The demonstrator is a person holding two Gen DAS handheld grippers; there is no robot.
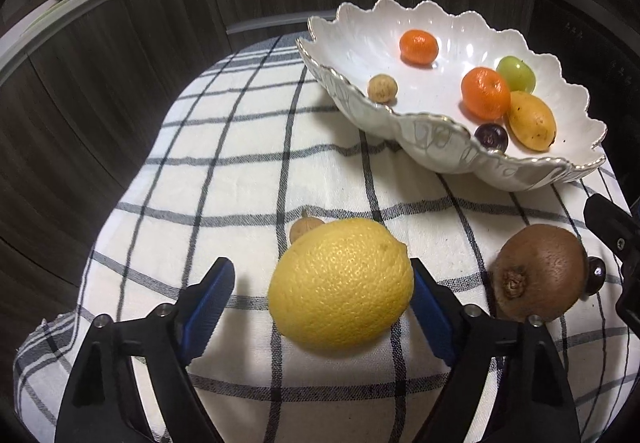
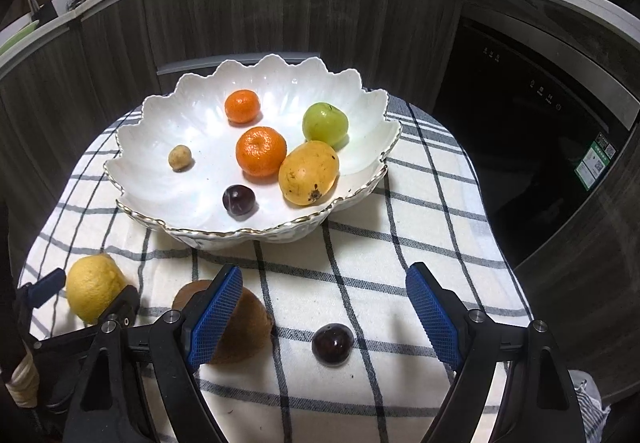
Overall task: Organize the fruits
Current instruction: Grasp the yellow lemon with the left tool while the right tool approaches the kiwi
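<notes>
A white scalloped bowl (image 2: pixel 160 115) sits on a checked cloth and holds two tangerines (image 2: pixel 261 151), a green apple (image 2: pixel 325 123), a yellow mango (image 2: pixel 308 172), a dark plum (image 2: pixel 239 200) and a walnut (image 2: pixel 180 157). My left gripper (image 1: pixel 322 283) is open around a lemon (image 1: pixel 340 283); its right pad touches the lemon, the left pad stands apart. A small nut (image 1: pixel 304 228) lies behind the lemon. My right gripper (image 2: pixel 324 307) is open above a dark plum (image 2: pixel 332 343) on the cloth. A kiwi (image 2: pixel 240 327) lies beside its left finger.
The checked cloth (image 2: pixel 420 203) covers a small table. Dark wood cabinets (image 2: pixel 240 15) stand behind, with a dark appliance (image 2: pixel 540 131) to the right. The counter above carries teaware and bottles. The bowl also shows in the left wrist view (image 1: pixel 360 43).
</notes>
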